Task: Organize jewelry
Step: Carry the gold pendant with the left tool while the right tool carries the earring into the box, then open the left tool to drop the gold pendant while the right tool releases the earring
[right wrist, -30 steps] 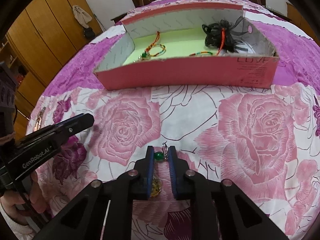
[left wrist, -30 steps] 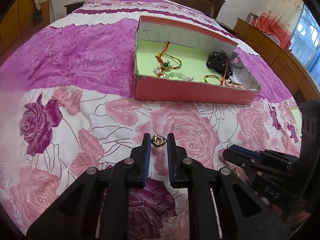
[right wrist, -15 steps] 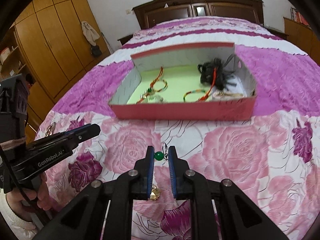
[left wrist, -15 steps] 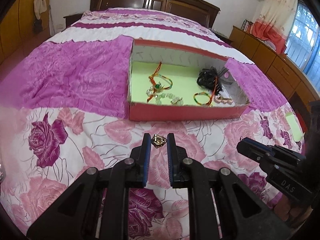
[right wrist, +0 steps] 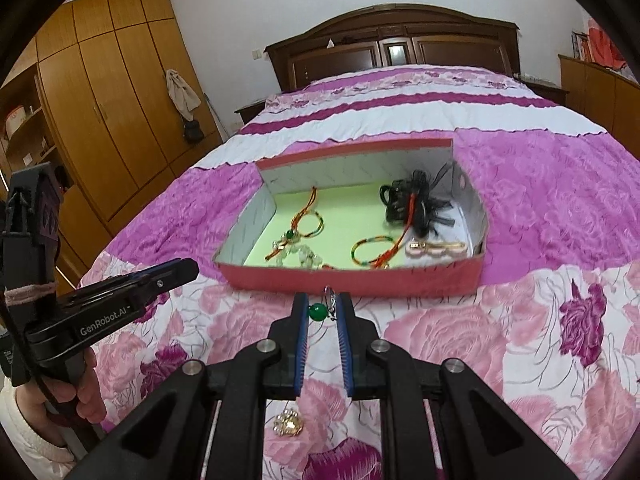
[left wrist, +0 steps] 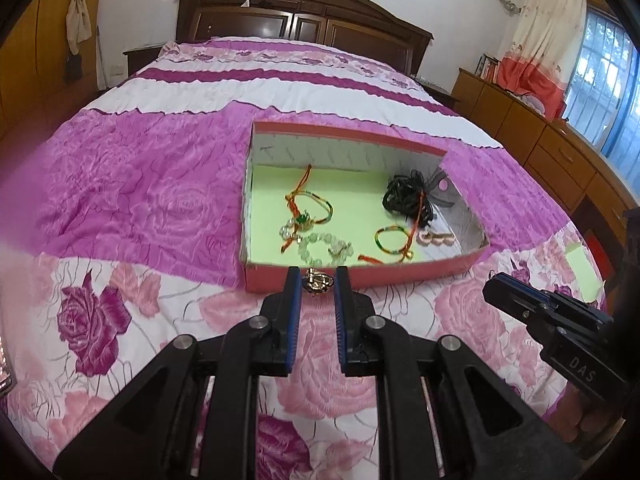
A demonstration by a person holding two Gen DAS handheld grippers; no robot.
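Gold ornament (left wrist: 318, 280) pinched between left tongs (left wrist: 317, 280) tips.

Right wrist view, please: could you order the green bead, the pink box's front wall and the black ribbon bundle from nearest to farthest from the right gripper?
1. green bead, between the right gripper fingers.
2. pink box's front wall, just beyond.
3. black ribbon bundle, far right corner inside.

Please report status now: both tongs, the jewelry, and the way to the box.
Left tongs shut on gold piece. Right tongs shut on green-bead earring. Pink box ahead, path clear.
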